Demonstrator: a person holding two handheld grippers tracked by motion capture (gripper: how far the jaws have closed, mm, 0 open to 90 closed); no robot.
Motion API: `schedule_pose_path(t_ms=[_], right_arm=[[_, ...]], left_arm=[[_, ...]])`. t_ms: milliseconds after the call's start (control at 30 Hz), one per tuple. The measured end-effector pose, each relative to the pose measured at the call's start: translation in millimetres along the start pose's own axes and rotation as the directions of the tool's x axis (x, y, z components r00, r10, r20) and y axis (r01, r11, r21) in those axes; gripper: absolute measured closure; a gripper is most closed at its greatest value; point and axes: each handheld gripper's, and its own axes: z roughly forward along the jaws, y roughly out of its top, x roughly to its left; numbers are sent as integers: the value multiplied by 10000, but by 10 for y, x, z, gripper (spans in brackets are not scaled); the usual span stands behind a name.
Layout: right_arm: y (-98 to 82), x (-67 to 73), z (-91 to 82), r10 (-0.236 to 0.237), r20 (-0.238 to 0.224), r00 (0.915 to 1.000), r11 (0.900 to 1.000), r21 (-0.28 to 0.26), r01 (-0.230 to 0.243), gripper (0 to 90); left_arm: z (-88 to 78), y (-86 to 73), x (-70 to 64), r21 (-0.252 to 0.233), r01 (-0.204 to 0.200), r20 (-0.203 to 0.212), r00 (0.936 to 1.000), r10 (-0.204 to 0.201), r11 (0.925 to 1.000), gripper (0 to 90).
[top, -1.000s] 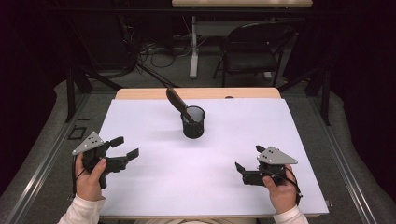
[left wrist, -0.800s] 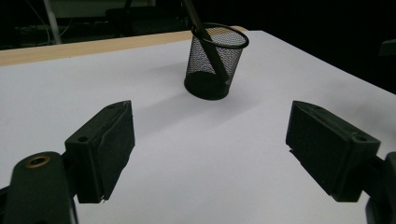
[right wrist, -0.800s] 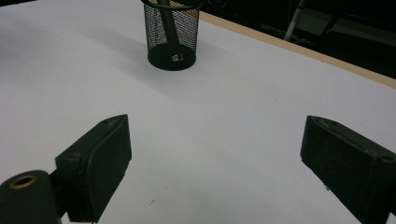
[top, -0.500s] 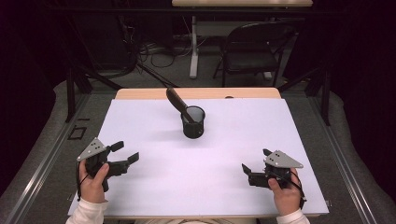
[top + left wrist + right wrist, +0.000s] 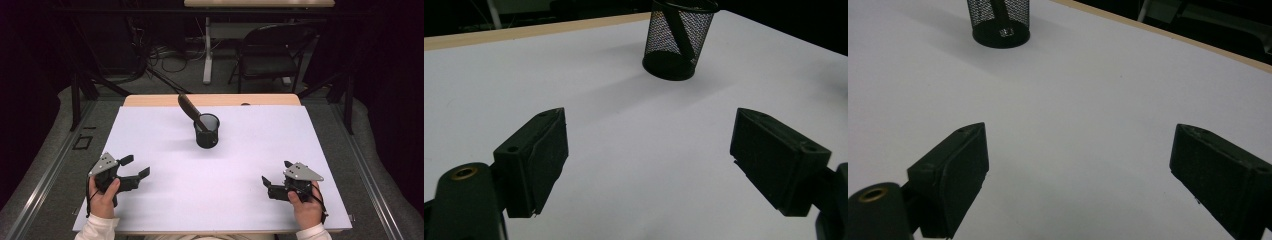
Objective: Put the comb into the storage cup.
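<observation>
Both jaws spread, empty; mesh cup (image 5: 207, 131) likely light, stiff, tippy with leaning tool (image 5: 190, 109)—grip rim.

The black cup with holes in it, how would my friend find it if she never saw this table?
Start at the big white table, with a gripper in a hand near each front corner. Look past them toward the far edge, about the middle: the black mesh cup stands there upright and alone. It is see-through netting, and a dark brown tool leans out of it to the left.
</observation>
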Motion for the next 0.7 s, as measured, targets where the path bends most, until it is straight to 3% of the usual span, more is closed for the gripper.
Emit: schedule_pose_path(t_ms=[467, 700], right_arm=[[-101, -156, 64, 416, 274, 9988, 9990, 150, -420, 85], [-124, -195, 80, 727, 187, 9972, 9970, 246, -731, 88]], left_arm=[[37, -83, 53, 23, 16, -70, 10000, -16, 10000, 158], [47, -105, 68, 76, 50, -147, 9999, -49, 10000, 158]])
